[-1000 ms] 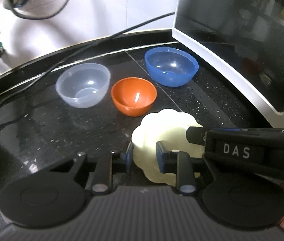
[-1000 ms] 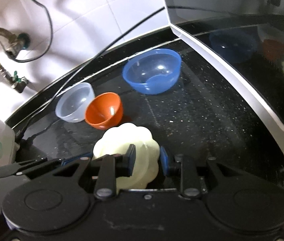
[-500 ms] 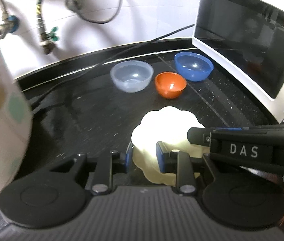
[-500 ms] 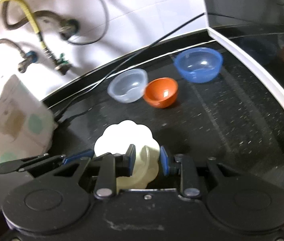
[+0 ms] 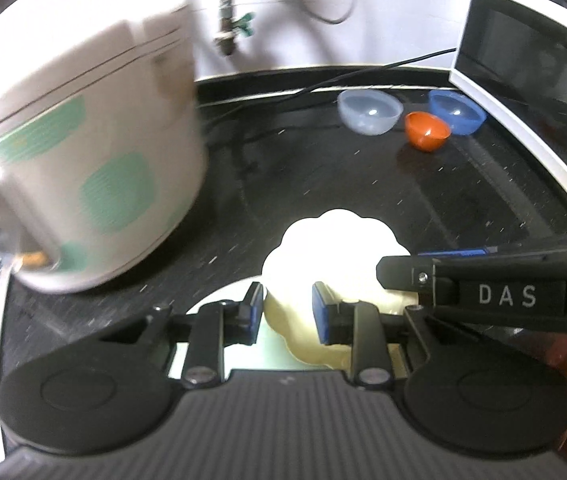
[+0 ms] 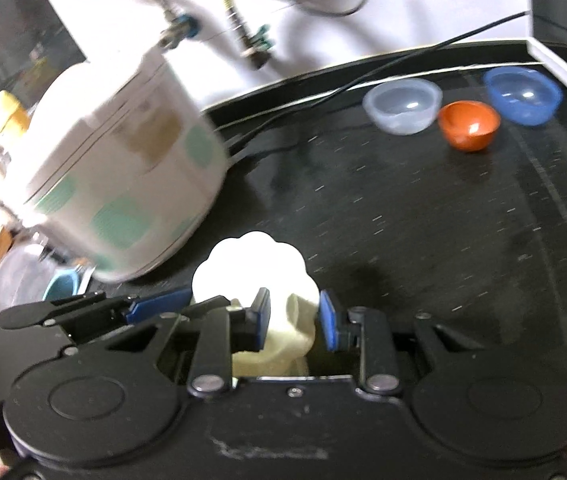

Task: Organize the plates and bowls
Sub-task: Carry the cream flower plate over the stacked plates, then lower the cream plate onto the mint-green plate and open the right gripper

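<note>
Left wrist view first: my left gripper (image 5: 286, 312) is clenching the near edge of the pale scalloped plate (image 5: 335, 244), one blue pad on either side of its rim. The plate is sticking out straight ahead of the gripper, above the dark speckled surface (image 5: 323, 168). Coming in from the right, my right gripper (image 5: 495, 292) is reaching across to the same plate, its black finger marked DAS lying over the plate's right side. Off to the left of the gripper, a white rice cooker (image 5: 79, 160) with green patches is looming large and blurred. Far ahead and to the right, three bowls are sitting together: the clear bowl (image 5: 368, 112), the orange bowl (image 5: 427, 130) and the blue bowl (image 5: 457, 111), close beside the white-framed microwave (image 5: 523, 92). A pale flat sheet (image 5: 227, 292) is showing just under the gripper; I cannot tell what it is.

Now the right wrist view: the right gripper (image 6: 294, 320) is gripping the plate (image 6: 255, 264) as well, pads pressing its yellowish underside, the plate standing tilted up ahead of the fingers. The left gripper (image 6: 155, 306) is poking in from the left, its blue pad touching the plate's left edge. The rice cooker (image 6: 123, 176) is sitting ahead to the left, and the three bowls, clear (image 6: 402, 106), orange (image 6: 468, 125) and blue (image 6: 521, 94), are lined up well ahead to the right on the surface (image 6: 423, 220).
</note>
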Demonstrator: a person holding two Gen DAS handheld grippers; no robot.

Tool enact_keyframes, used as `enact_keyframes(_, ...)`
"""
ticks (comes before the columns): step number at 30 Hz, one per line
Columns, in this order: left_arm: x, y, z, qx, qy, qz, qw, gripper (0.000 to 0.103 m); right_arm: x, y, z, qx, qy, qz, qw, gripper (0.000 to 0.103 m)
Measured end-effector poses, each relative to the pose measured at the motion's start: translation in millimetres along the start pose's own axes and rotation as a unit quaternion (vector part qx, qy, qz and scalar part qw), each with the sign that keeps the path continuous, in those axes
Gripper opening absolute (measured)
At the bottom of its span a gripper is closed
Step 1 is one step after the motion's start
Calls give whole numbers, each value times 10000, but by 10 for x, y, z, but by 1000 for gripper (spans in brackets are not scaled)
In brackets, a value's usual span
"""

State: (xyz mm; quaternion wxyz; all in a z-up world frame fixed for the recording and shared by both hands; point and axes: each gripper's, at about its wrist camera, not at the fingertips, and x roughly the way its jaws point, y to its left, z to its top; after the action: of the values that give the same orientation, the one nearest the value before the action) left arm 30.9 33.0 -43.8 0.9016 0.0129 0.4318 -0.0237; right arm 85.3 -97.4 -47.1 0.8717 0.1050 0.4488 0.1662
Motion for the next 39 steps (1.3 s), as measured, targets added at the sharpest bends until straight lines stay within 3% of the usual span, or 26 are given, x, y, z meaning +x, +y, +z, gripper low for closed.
enact_keyframes(9, -70, 313, -368, -96, 258, 42, 9996, 25, 195, 429, -283, -299, 518, 108, 9981, 27)
enact_keyframes(21, 17, 393, -460, -48, 424, -81, 9991, 26, 353, 486, -369, -352, 764, -22, 9965, 28)
enact_keyframes(23, 22, 386, -460, -10, 424, -100, 9991, 29, 347, 471, -377, -358, 774, -43, 9964, 29)
enact_keyframes(25, 9, 384, -457, 7, 378, -152, 9992, 40, 338, 463, -377, -369, 775, -39, 9963, 29)
enact_keyframes(26, -11, 389, -456, 1, 336, -159, 9993, 56, 321, 450, -376, -383, 757, -33, 9964, 32)
enact_keyframes(27, -44, 396, -454, -3, 254, -138, 9996, 73, 299, 453, -371, -403, 709, -39, 9967, 43)
enact_keyframes(28, -77, 399, -454, 1, 182, -50, 9998, 78, 294, 470, -362, -430, 649, -58, 9969, 51)
enact_keyframes(30, -166, 415, -452, 69, -48, 92, 9999, 94, 223, 468, -347, -498, 456, -175, 9976, 78)
enact_keyframes(33, -252, 452, -434, 26, -244, 74, 9997, 103, 98, 446, -313, -508, 190, -257, 9982, 98)
enact_keyframes(35, -285, 469, -415, -44, -304, 38, 9995, 103, 49, 429, -299, -479, 126, -253, 9984, 103)
enact_keyframes(39, -296, 475, -383, -127, -337, 53, 9993, 103, 3, 426, -298, -532, 72, -313, 9981, 103)
